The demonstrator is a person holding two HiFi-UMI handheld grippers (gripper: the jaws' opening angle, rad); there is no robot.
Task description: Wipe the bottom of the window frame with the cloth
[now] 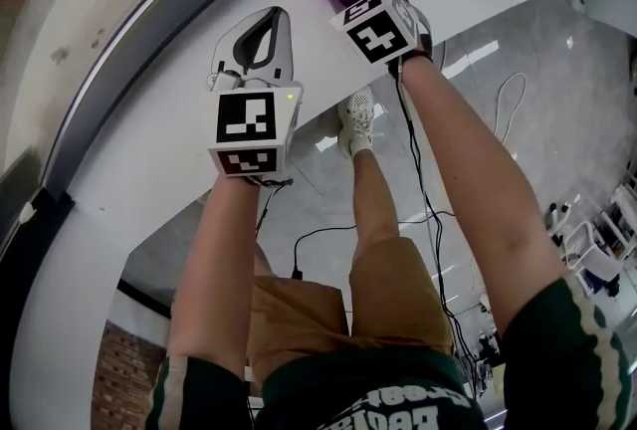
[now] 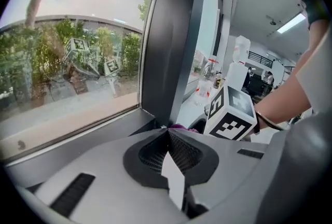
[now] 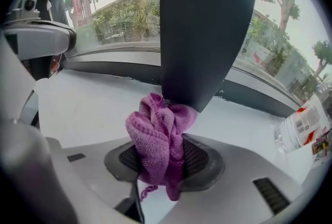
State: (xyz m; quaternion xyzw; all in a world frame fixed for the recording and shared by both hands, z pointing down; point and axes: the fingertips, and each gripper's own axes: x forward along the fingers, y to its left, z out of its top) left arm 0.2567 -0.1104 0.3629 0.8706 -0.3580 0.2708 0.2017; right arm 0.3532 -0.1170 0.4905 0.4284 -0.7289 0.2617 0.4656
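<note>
On the left, over the white sill (image 1: 149,169), the left tool (image 2: 167,132) has its jaws shut tip to tip with nothing in them. Just to its right, the right tool (image 3: 163,158) squeezes the purple cloth (image 3: 158,132) and presses it against the foot of the dark window frame (image 3: 207,26). Farther right, a clear bottle (image 3: 301,127) sits on the sill.

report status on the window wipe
Right tongs shut on purple cloth. Cloth at foot of dark frame post. Left tongs shut, empty. Nothing blocking.
</note>
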